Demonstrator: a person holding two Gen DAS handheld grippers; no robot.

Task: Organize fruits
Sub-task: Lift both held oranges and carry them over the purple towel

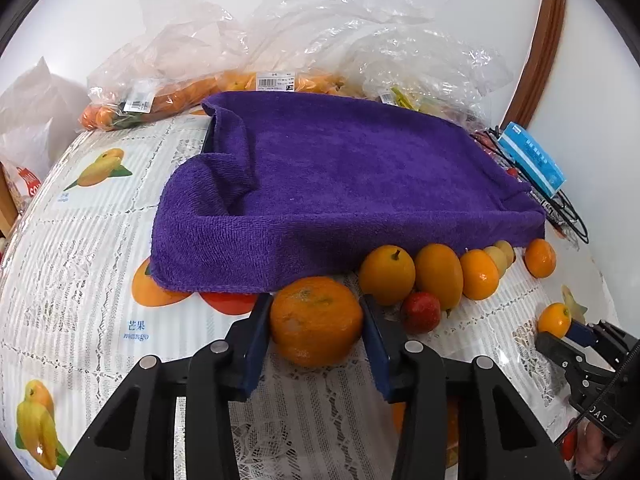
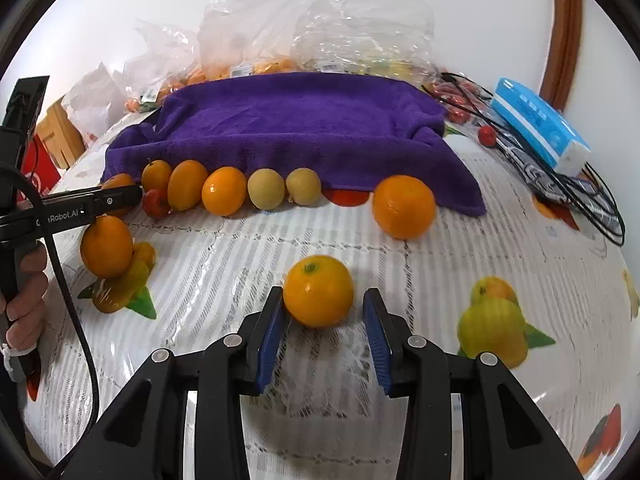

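Fruits lie in a row (image 2: 224, 190) on the worktop (image 2: 460, 248), along the front edge of a purple towel (image 1: 340, 184). In the right wrist view the row holds small orange fruits, a red fruit (image 2: 155, 203) and two pale yellow-green fruits (image 2: 266, 189), most of them touching their neighbours. A bigger orange (image 2: 403, 206) sits alone just beside the right corner of the towel.

The left hand-held gripper (image 1: 316, 332) has a large, rough-skinned orange (image 1: 315, 320) between its blue pads (image 1: 256, 344). The pads stand close against both sides of the fruit, which also rests on the worktop; I cannot tell if they really press on it.

The right hand-held gripper (image 2: 323, 332) is parted wider than the small orange (image 2: 318, 291) in front of it. The left pad touches this fruit or nearly touches it, and a clear gap shows on the other side. The fruit lies on the worktop, well apart from the row.

One more orange (image 2: 106, 246) lies on the left side in the right wrist view, under the left hand-held gripper.

Behind the towel are clear plastic bags (image 1: 192, 60) with more orange fruits inside. A blue box (image 2: 540, 124) rests on black cables (image 2: 592, 204) at the right.
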